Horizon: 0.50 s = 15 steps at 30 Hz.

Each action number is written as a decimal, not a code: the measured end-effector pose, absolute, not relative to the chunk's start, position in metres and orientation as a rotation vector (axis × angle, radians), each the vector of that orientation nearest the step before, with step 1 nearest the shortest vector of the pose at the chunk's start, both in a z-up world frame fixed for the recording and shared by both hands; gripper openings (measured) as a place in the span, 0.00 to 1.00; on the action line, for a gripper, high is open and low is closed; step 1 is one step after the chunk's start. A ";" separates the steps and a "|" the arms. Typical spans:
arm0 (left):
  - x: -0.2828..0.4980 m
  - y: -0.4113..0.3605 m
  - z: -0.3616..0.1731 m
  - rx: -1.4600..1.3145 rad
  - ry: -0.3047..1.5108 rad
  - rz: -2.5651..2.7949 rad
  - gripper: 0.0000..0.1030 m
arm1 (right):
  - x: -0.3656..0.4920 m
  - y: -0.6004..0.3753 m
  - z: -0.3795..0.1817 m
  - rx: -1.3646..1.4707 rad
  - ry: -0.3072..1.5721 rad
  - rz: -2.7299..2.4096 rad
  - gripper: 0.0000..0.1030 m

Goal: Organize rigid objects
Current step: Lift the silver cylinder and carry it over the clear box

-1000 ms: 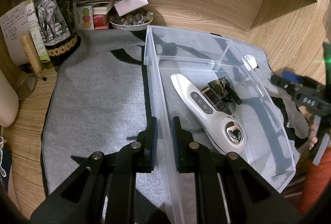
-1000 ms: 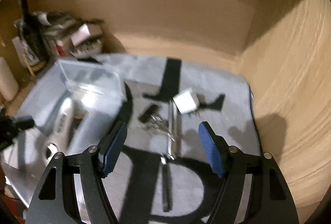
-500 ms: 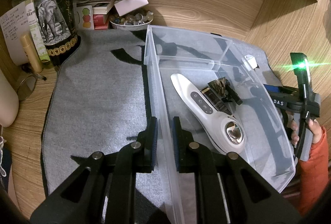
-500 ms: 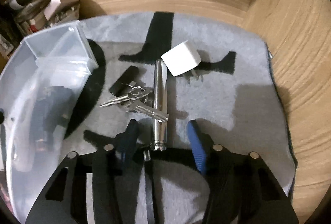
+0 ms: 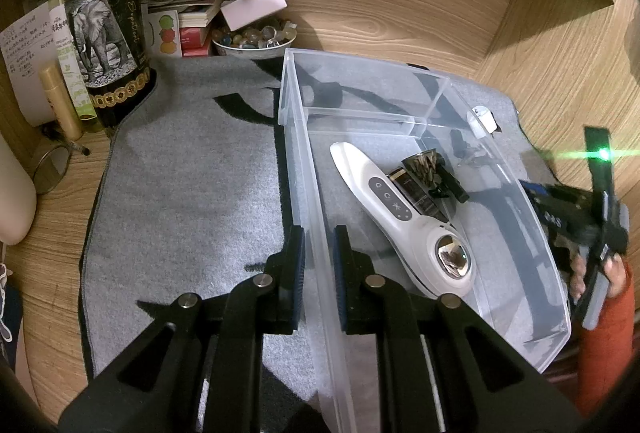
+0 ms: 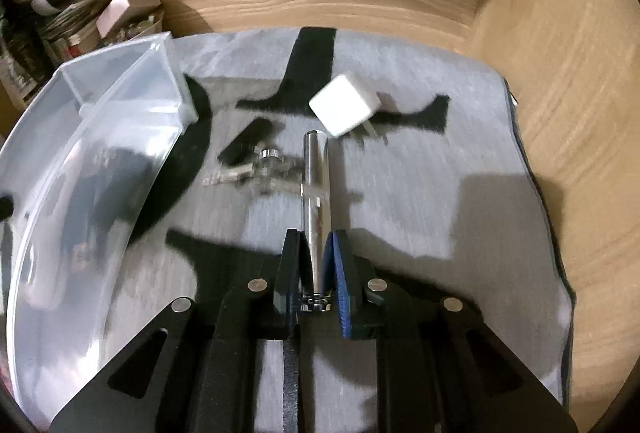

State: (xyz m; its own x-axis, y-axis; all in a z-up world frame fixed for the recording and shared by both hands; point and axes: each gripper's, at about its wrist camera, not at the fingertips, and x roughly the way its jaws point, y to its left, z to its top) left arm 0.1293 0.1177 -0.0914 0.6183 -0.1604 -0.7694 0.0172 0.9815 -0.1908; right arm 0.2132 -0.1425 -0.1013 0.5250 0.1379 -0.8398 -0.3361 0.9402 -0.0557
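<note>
Left hand-held gripper [image 5: 319, 249] clamps the clear bin's [image 5: 536, 217] near-left wall. Right hand-held gripper [image 6: 315, 253], low over the mat, pinches the metal cylinder's [image 6: 316, 173] near end.

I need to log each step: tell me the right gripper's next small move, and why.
Probably lift the metal tube off the mat and carry it left toward the bin. The right hand-held gripper is already shut on the tube's near end, and the left hand-held gripper clamps the bin wall.
</note>
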 end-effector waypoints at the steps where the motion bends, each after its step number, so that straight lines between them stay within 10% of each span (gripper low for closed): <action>1: 0.129 0.117 -0.091 -0.171 0.900 -0.103 0.13 | 0.205 -0.146 -0.101 -0.223 0.980 0.287 0.14; 15: 0.129 0.118 -0.092 -0.174 0.899 -0.102 0.12 | 0.175 -0.162 -0.099 -0.238 0.990 0.261 0.18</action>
State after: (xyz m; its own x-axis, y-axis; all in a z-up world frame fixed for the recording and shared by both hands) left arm 0.1292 0.1176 -0.0916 0.6187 -0.1608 -0.7690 0.0154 0.9811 -0.1928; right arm 0.1753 -0.1619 -0.0992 0.5222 0.1077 -0.8460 -0.3228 0.9431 -0.0792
